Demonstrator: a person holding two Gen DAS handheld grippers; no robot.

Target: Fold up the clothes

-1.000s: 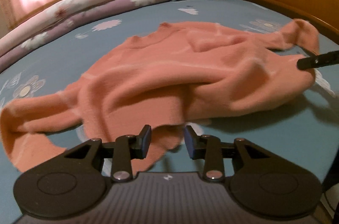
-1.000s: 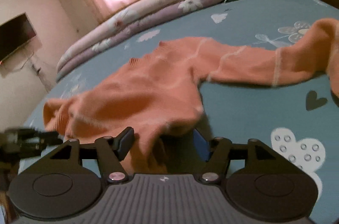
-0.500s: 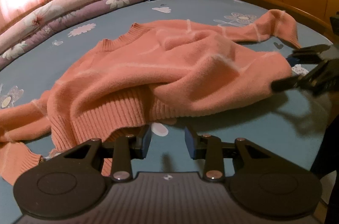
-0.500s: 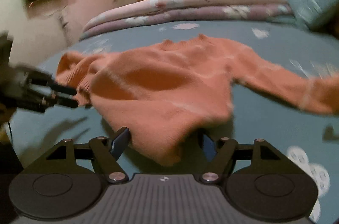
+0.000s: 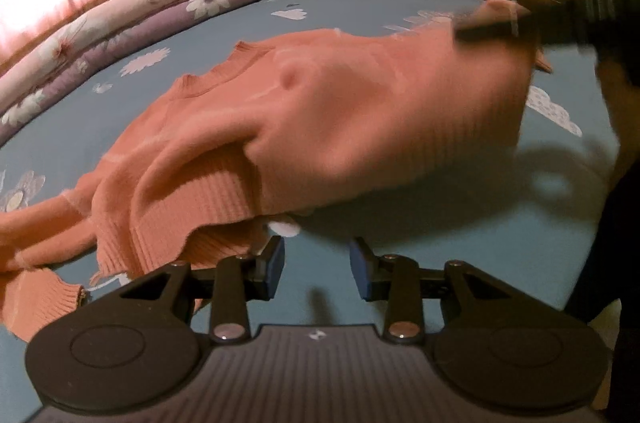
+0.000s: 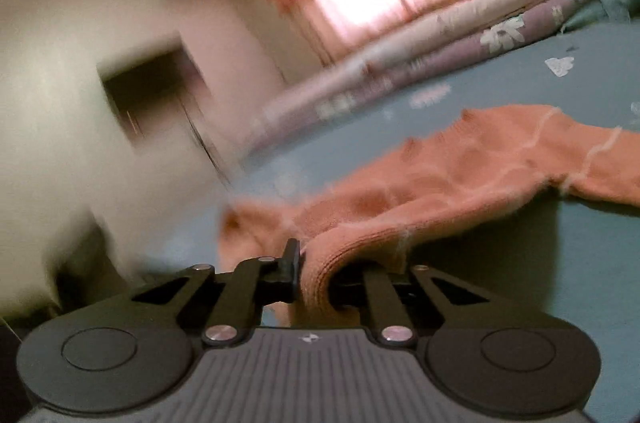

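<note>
My right gripper (image 6: 316, 275) has just closed its fingers on the ribbed hem of the salmon-pink knitted sweater (image 5: 320, 127); half a second ago that hem lay loose between them while they stood open. In the left wrist view that corner now hangs lifted above the blue patterned bedsheet (image 5: 440, 223), pulled up by the right gripper (image 5: 492, 31), so the hem is secured on one side and, I judge, the spreading-out before the first fold has begun. My left gripper (image 5: 316, 269) is partly open and holds nothing, with the nearest bunched hem just beyond its fingers. The sweater lies mid-bed, neckline toward the rolled floral quilts (image 5: 132, 19) by the window. Motion blur smears the right wrist view. One right finger is hidden behind the fabric. The sweater's left sleeve runs out of frame.
</note>
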